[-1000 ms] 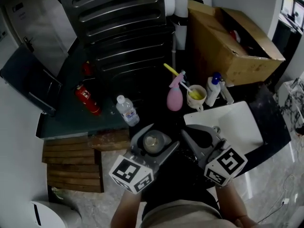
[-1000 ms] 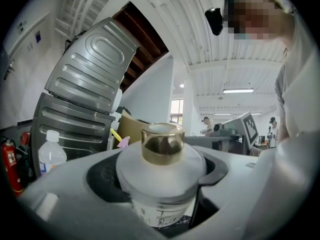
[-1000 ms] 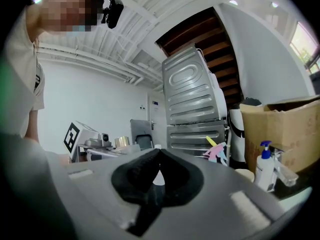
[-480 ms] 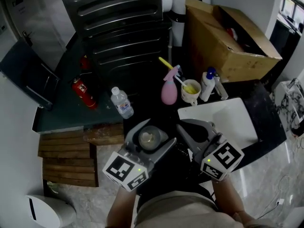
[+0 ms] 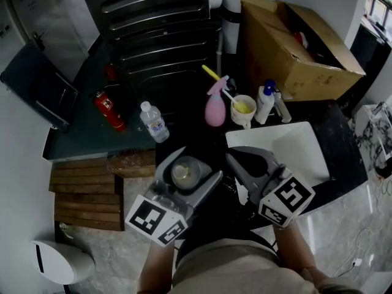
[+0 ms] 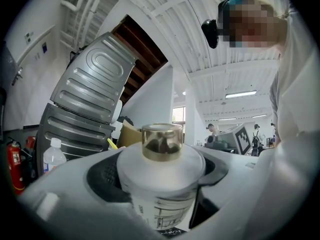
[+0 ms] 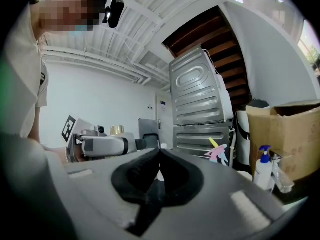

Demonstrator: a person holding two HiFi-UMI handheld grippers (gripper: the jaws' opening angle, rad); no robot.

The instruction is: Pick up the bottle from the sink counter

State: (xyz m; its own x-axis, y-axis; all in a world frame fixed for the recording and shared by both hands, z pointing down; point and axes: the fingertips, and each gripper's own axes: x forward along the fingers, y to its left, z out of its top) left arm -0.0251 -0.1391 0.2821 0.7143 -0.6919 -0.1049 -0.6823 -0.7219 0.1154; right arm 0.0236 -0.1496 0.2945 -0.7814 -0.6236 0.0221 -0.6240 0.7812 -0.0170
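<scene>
A white bottle (image 5: 185, 174) with a gold cap (image 6: 161, 141) stands upright between the jaws of my left gripper (image 5: 187, 177), held in the air close to the person's body and off the counter. In the left gripper view the bottle (image 6: 161, 184) fills the gap, with both jaws pressed on its sides. My right gripper (image 5: 246, 164) hovers beside it over the near edge of the white sink (image 5: 294, 158). Its jaws meet with nothing between them in the right gripper view (image 7: 159, 156).
On the dark counter behind the sink stand a pink spray bottle (image 5: 215, 106), a cup (image 5: 242, 111) and a white pump bottle (image 5: 264, 101). A water bottle (image 5: 153, 122) and a red fire extinguisher (image 5: 110, 110) lie to the left. Behind are a cardboard box (image 5: 294, 41) and a grey ribbed appliance (image 5: 159, 23).
The left gripper keeps its hold on the bottle. Both grippers have shifted slightly left and toward the body, while the counter things drift up and left in the head view.
</scene>
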